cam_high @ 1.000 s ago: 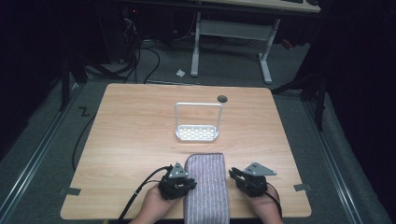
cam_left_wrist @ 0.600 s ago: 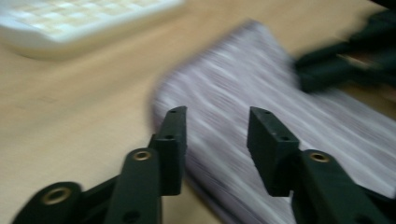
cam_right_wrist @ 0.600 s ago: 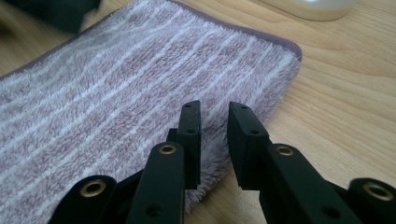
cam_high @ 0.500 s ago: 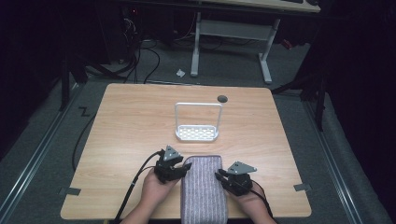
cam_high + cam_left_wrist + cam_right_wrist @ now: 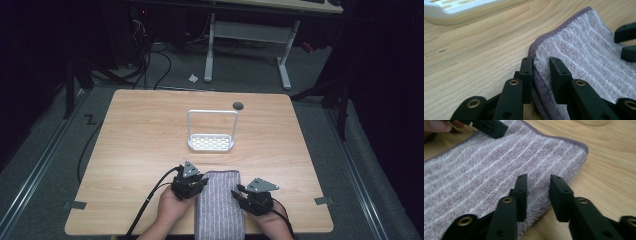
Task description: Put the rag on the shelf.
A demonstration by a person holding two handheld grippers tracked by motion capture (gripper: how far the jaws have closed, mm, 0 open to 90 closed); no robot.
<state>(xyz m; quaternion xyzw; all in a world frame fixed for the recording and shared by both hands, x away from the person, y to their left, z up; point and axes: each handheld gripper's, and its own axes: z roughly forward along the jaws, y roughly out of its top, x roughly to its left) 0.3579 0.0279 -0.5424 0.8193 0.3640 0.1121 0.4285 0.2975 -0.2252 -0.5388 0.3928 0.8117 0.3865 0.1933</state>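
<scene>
The folded striped towel lies at the near edge of the tabletop, soft, light and floppy. The left tool, just closing, straddles its hem; the right tool, just opening, gapes over its edge. Hems and corners suit gripping best.

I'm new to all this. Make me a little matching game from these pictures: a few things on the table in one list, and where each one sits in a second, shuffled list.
Things:
1. striped towel
2. white rack
3. left gripper
4. right gripper

Places:
A. middle of the table, standing alone
B. at the towel's right edge, jaws apart over it
C. near edge of the table, between the two hands
D. at the towel's left edge, with the folded hem between its jaws

Pairs: 1-C, 2-A, 3-D, 4-B
</scene>
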